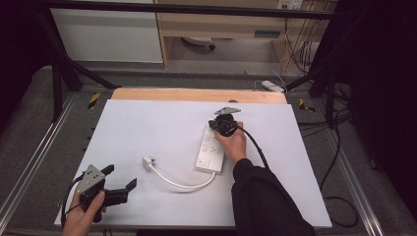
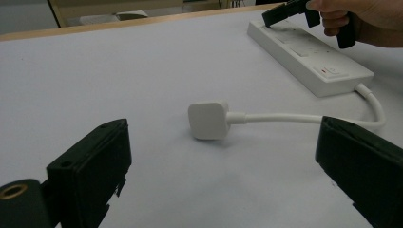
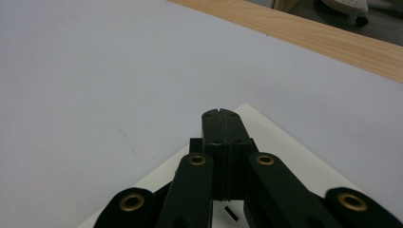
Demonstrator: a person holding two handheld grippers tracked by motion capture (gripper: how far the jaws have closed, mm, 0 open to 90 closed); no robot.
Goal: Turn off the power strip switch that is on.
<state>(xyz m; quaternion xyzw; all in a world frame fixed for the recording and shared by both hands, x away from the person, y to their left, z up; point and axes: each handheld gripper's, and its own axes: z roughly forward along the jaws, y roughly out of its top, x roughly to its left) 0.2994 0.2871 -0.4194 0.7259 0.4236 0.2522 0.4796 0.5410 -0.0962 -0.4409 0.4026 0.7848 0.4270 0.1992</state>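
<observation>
One white power strip [image 1: 210, 149] mid-worktop [image 1: 147, 123] w/ one plug [image 1: 147, 162] beside; right tool [image 1: 215, 124] pressed together atop strip's far end, left tool [image 1: 119, 178] spread wide, near front-left corner.

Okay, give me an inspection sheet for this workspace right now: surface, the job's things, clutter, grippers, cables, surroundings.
Surface: white sheet over a wooden table, whose wood edge shows at the far side.
Job's things: white power strip lying flat; its white cord curves to the plug, which lies loose on the sheet.
Clutter: nothing seen.
Grippers: left gripper open near the front left corner, facing the plug; right gripper shut, empty, tip over the strip's far end.
Cables: black gripper cable runs back along the right forearm; more cables on the floor at right.
Surroundings: black frame bars, grey floor, cabinets behind.
</observation>
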